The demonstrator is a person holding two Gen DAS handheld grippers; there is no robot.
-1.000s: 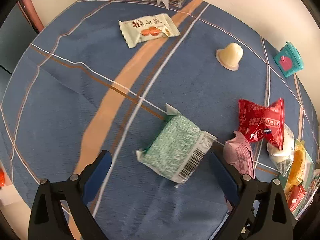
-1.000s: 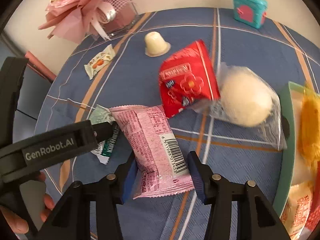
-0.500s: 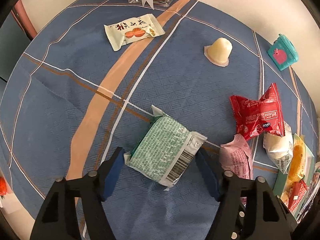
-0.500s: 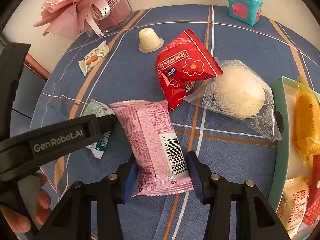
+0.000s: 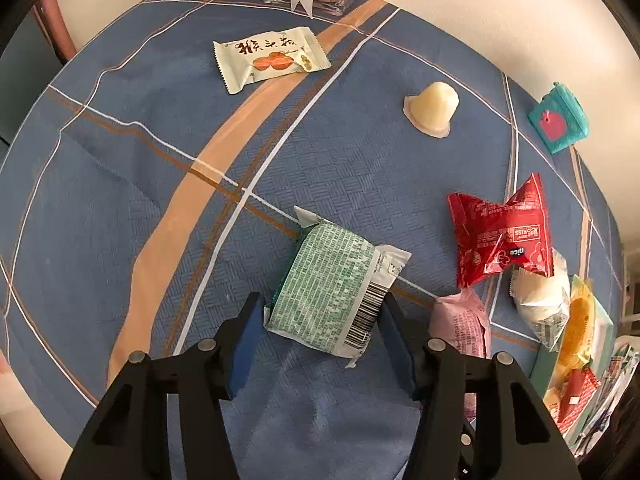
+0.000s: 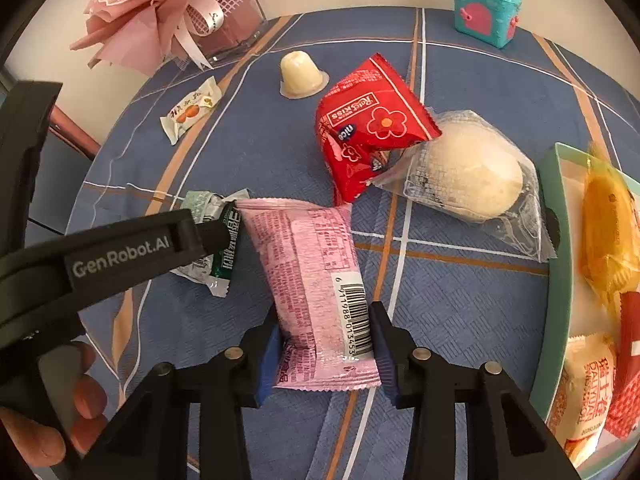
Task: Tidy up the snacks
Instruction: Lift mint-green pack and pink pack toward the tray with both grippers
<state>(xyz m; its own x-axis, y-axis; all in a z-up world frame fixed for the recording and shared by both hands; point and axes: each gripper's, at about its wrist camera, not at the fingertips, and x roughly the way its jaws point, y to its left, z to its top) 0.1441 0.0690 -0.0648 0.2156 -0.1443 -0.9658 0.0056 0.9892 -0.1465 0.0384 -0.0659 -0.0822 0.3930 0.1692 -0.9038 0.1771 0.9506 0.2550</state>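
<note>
the green packet (image 5: 334,292) lies on the blue cloth (image 5: 120,208) in the near middle of the left wrist view, barcode end toward the camera, with the left gripper (image 5: 320,334) straddling its near end; both pads appear to touch its sides, so i read it as grasping the packet, though it is not lifted. just to its right, the pink packet (image 6: 316,280) lies lengthwise, and the right gripper (image 6: 324,354) is clenched on its near, barcode end, the wrapper puckered between the pads.

farther out sit the red packet (image 6: 364,132), leaning on a clear-wrapped bun (image 6: 468,172), then a jelly cup (image 6: 298,74) and a cream packet (image 5: 272,58) at the far side. the green tray (image 6: 558,280) on the right already holds several snacks.

the step in hand looks like a double pick-up. next, each packet probably needs lifting clear and carrying right to the tray, keeping a firm pinch since the wrappers are slippery.
</note>
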